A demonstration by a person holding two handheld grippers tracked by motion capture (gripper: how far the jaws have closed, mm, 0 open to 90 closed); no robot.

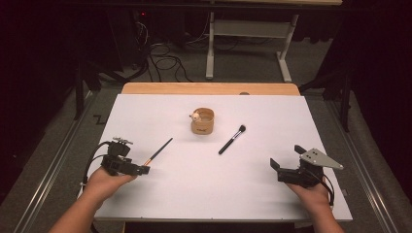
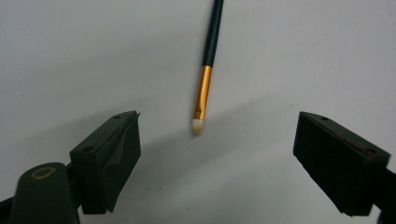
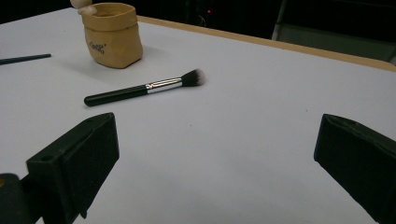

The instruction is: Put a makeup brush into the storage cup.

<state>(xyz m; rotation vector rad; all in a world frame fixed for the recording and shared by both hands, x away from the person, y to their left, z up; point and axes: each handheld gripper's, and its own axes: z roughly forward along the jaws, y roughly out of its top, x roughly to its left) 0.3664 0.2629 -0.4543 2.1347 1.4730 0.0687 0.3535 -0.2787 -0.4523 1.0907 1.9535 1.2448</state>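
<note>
The left gripper (image 1: 144,169) sits at the 8 o'clock part of the white surface (image 1: 209,184), its fingers (image 2: 109,156) spread wide and grasping nothing; in the left gripper view they stand well apart on either side of bare surface. The thin brush (image 2: 205,79), with a black handle, a gold ferrule and a small pale tip, lies flat just ahead of them, its tip pointing into the gap but short of both fingers, touching neither. In the high view this thin brush (image 1: 158,152) lies slanted, its tip end just beside the left gripper and its handle running off toward 1 o'clock. The right gripper (image 1: 278,166) rests at the 4 o'clock part of the surface, its fingers (image 3: 74,163) also released and wide apart, with nothing between them. Ahead of it, well apart, lies a powder brush (image 3: 144,88) with a black handle, silver ferrule and dark bristles tipped white. Beyond that, near the centre of the surface toward 12 o'clock, stands a small tan pouch (image 3: 113,35), upright and open, with a pale rounded thing at its rim. The pouch bears dark writing on its side, too small and blurred to read.
</note>
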